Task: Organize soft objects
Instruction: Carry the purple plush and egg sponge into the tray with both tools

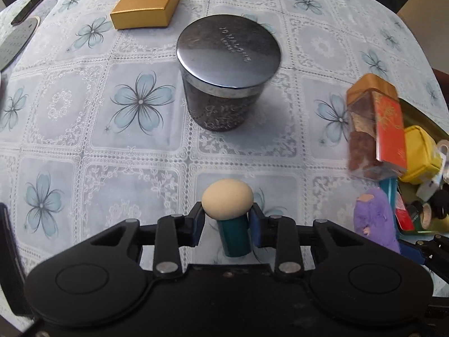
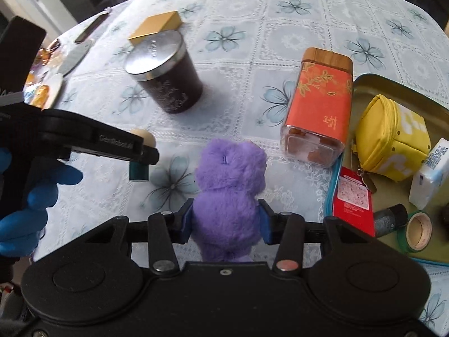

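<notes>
Purple plush toy (image 2: 228, 185) sits clamped between the blue pads of the right tongs (image 2: 226, 221), held above the desk (image 2: 252, 28) with its fuzzy body squeezed at the waist; from the left wrist view only its edge shows at the right (image 1: 374, 219). The left tongs (image 1: 226, 219) are closed on a makeup sponge (image 1: 228, 200) — a beige egg-shaped head on a teal handle, gripped just under the head, handle pointing back toward the camera. In the right wrist view that same sponge (image 2: 140, 154) hangs to the left of the plush, well apart from it, with a blue-gloved hand (image 2: 31, 193) on the left tool.

On the flowered cloth stand a dark jar with a metal lid (image 1: 224, 75), a flat gold box (image 1: 146, 5) behind it, and an orange tin with a wooden cap (image 2: 320, 104) — upright, just beside the green tray (image 2: 370, 84). In the tray lie a yellow zip pouch (image 2: 390, 137), a white packet (image 2: 429, 171), a red packet (image 2: 353, 202) partly over the tray's near edge, a small dark tube (image 2: 390, 219) and a roll of tape (image 2: 418, 230).
</notes>
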Demonstrator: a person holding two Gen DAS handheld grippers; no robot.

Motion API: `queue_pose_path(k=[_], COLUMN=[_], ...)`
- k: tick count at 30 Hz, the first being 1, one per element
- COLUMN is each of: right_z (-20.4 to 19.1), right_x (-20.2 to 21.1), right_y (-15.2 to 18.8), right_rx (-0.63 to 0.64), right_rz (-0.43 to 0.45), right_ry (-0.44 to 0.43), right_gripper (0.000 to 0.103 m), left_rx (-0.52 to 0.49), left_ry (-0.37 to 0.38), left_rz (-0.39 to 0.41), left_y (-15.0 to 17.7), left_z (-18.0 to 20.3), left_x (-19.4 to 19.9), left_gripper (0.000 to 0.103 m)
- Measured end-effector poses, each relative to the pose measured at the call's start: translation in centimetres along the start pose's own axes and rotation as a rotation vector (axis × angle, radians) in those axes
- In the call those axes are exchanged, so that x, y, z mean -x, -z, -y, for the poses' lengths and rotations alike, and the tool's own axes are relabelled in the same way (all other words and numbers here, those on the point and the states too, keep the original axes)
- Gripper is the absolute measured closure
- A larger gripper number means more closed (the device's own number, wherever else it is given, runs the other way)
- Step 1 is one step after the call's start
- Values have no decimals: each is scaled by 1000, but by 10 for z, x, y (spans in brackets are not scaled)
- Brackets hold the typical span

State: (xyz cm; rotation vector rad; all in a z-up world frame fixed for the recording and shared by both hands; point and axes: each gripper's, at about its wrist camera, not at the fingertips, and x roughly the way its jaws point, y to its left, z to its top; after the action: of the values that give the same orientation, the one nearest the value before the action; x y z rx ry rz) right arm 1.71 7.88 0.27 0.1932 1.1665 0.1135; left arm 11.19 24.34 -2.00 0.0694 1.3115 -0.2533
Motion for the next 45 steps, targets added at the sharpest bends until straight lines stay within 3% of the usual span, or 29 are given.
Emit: queue_pose_path(k=[8,21,30,40,42,44,45], right_z=[32,160,232,256,256,257,258], right_x=[46,117,133,134,134,134,133], right_y=[18,39,49,36,28,21,18], right_rx=[16,-247,-382,-347,-325,-316,-317], right_rz=[45,186,197,200,209,219,226], right_ry=[-10,103,172,144,137,128,124], right_gripper=[56,56,56,56,56,54,52], left_rx=[-25,-195,-229,-218,-214,-205,-200], left_ry=[6,86,47,-49,-66,-76,-82], left_rz=[3,67,55,42,46,56,61], left_y=[24,26,20,12,10,9,8], left_z=[44,198,278,310,312,312,313], left_x=[34,48,24,5,3,3,4], left_gripper=[73,72,72,71,64,47,46])
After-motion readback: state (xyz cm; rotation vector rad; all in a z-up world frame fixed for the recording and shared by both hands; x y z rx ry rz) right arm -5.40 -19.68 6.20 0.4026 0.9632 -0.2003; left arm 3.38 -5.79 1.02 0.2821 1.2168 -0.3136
